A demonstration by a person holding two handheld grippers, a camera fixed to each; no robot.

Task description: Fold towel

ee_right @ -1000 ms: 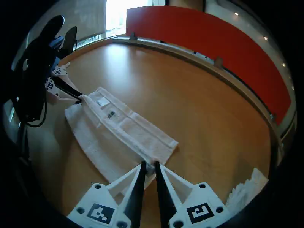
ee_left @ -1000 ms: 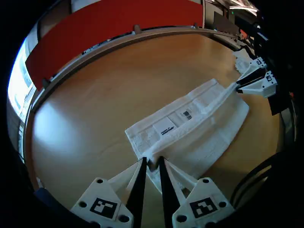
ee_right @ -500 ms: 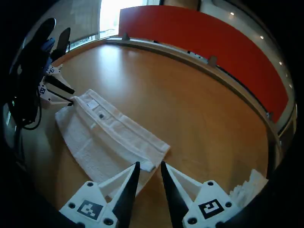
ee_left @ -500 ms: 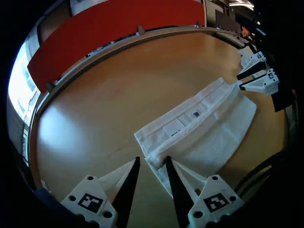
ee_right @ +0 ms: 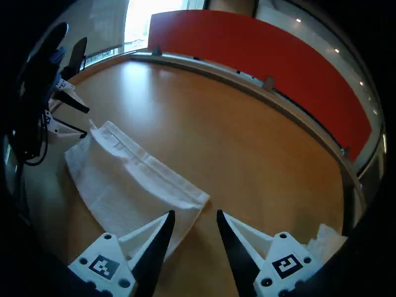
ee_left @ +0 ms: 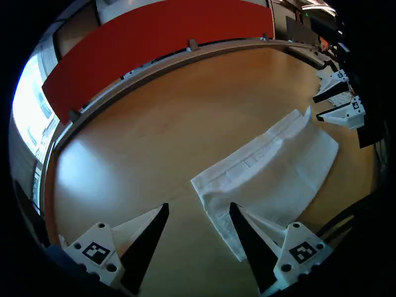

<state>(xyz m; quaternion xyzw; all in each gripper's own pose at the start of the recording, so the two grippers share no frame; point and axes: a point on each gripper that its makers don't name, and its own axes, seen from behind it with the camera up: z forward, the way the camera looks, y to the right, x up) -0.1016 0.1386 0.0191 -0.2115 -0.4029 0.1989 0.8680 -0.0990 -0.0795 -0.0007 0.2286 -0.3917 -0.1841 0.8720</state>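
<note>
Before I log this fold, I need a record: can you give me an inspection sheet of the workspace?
Surface: wooden table, smooth, with window glare at one end.
Job's things: white towel, folded over, lying flat, one long edge slightly raised.
Clutter: second white cloth at the table edge.
Grippers: left gripper and right gripper, jaws open, one at each end of the towel, holding nothing.
Cables: black cables near the table edge.
Surroundings: red panel behind the table; bright window.

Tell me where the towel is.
The towel lies folded on the wooden table, right of centre in the left gripper view, its near end by the open left gripper, its far end by the right gripper.
</note>
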